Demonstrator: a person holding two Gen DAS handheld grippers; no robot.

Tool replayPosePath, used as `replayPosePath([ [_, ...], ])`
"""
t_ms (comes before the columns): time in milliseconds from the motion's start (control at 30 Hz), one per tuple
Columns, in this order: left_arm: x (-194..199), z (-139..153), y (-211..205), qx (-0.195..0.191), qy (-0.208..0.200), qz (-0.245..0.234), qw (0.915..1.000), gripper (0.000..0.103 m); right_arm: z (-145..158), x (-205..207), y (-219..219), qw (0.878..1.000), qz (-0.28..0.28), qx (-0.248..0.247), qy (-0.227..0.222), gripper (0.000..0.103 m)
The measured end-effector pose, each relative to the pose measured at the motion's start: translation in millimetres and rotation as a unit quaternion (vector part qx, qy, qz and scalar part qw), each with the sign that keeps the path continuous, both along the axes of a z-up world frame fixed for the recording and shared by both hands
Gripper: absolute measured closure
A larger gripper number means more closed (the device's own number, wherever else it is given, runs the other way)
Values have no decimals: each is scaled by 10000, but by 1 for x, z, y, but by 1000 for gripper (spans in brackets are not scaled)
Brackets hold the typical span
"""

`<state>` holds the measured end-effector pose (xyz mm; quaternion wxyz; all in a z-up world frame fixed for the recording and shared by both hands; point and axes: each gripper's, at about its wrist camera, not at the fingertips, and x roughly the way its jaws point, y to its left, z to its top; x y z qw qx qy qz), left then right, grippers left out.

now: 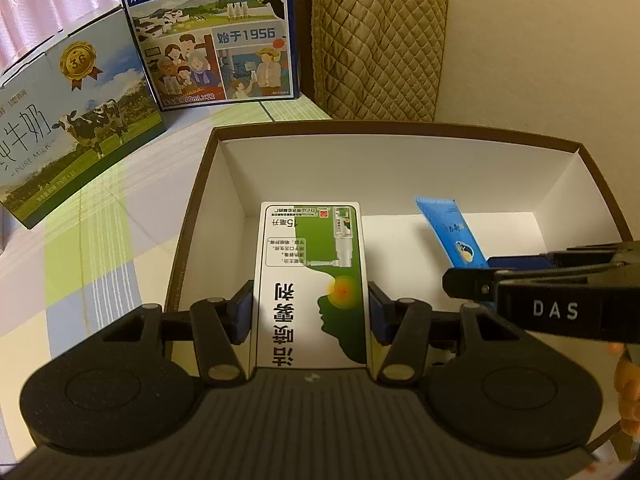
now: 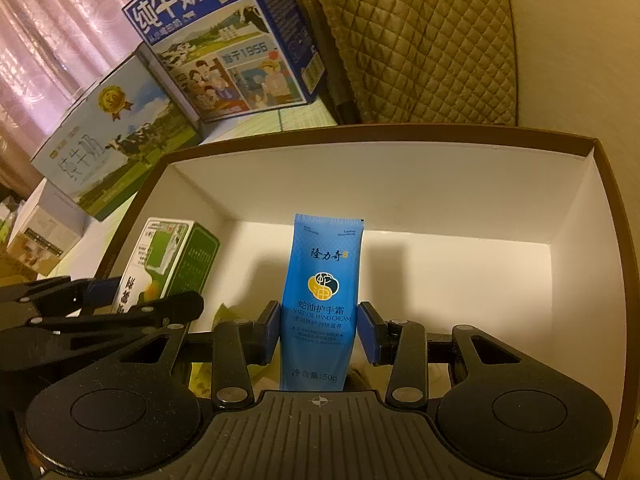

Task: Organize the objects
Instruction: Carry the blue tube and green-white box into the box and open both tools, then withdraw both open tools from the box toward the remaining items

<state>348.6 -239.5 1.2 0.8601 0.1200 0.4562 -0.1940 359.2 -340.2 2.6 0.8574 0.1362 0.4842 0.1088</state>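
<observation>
Holding a green and white box (image 1: 311,284) tight in my left gripper (image 1: 310,308), I keep it over the left side of the open brown box (image 1: 192,216). My right gripper (image 2: 319,334) squeezes a blue hand cream tube (image 2: 322,292) over the middle. Two milk cartons (image 1: 208,32) stand far left.

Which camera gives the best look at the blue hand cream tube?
The right wrist view: the hand cream tube stands centred between the right gripper pads, label readable. The left wrist view shows only its tilted upper part, cut off by that gripper.
</observation>
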Motion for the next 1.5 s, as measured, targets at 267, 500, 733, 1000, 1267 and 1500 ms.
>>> replayPosePath([
  [267,3,-1,-3,-13,4,-6,10000,52,-1,5,-10,9991,-357,119,-204,64],
  [500,4,-1,-5,-52,-28,-20,10000,52,4,3,-13,9993,-198,-201,-231,64],
  [733,4,3,-9,-172,-164,-33,9997,52,4,-2,-17,9992,-157,-309,-192,64],
  [1000,0,16,-4,-259,-444,-68,9987,32,8,-18,-8,9972,345,-626,-219,63],
  [1267,-16,23,14,-267,-376,-82,9989,23,14,-47,0,9930,651,-898,-400,43],
  [1500,-38,34,31,-395,-301,-52,9988,20,28,-73,-2,9925,609,-893,-574,37],
])
